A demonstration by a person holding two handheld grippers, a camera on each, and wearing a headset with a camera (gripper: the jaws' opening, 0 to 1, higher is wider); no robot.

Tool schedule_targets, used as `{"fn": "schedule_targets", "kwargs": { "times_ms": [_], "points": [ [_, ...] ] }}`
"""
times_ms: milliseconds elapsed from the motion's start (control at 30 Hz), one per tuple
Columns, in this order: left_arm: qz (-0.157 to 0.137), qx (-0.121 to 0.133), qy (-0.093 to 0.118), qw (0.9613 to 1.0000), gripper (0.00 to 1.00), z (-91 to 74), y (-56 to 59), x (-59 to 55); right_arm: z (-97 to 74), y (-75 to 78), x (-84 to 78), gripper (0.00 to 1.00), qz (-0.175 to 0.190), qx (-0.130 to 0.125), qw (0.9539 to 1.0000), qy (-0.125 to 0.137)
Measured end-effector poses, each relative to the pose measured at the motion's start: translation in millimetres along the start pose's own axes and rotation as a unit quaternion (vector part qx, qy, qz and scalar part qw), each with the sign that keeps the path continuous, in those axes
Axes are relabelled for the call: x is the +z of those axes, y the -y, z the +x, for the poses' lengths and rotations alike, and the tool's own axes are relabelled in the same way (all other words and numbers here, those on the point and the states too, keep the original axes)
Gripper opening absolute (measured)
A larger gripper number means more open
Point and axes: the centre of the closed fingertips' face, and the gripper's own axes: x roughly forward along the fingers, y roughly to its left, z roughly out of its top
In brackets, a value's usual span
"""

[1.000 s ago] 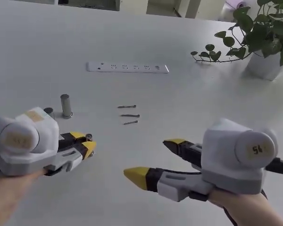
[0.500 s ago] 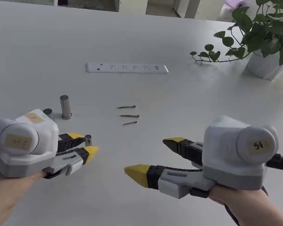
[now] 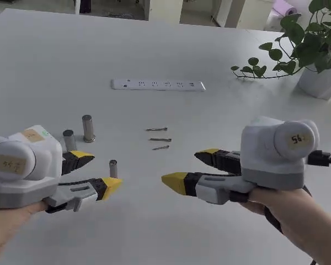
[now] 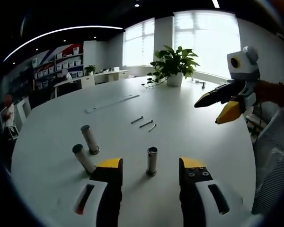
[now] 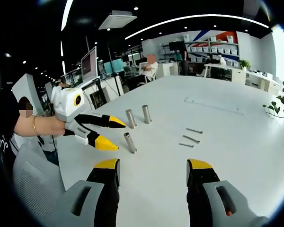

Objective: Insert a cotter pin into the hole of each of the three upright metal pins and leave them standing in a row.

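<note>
Holds left hand-held gripper [image 3: 105, 170] spread, upright metal pin [image 4: 152, 161] just ahead of its jaws; right hand-held gripper [image 3: 182, 167] spread, empty; cotter pins [image 3: 160, 139] loose on worktop [image 3: 154, 232]. Catches seated person [image 5: 146, 71] through right gripper view

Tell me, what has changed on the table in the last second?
The left gripper has spread its jaws wide, apparently letting go of the nearest metal pin, which now stands free and upright between them. The other two upright pins, the three loose cotter pins and the open right gripper are much as before; only the camera shifted slightly.
</note>
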Motion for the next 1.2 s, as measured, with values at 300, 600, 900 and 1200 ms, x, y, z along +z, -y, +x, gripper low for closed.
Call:
{"fn": "schedule_targets", "kwargs": {
  "times_ms": [300, 600, 900, 1200],
  "points": [
    [-0.007, 0.015, -0.009, 0.9998, 0.61, -13.0, -0.4, -3.0, 22.2, 16.5, 1.7, 0.39, -0.057, 0.020, 0.9970, -0.048],
    [-0.003, 0.025, -0.005, 0.9997, 0.63, -26.7, -1.5, -0.1, 43.6, 35.9, 8.8, 0.37, -0.092, 0.030, 0.9926, -0.073],
    [-0.011, 0.037, -0.008, 0.9992, 0.61, -38.0, -4.2, -6.6, 62.4, 53.4, 6.0, 0.34, -0.127, 0.037, 0.9845, -0.115],
    [-0.016, 0.036, -0.015, 0.9991, 0.60, -43.1, -4.1, -14.9, 79.3, 59.2, 3.9, 0.29, -0.152, 0.065, 0.9754, -0.146]
  ]
}}
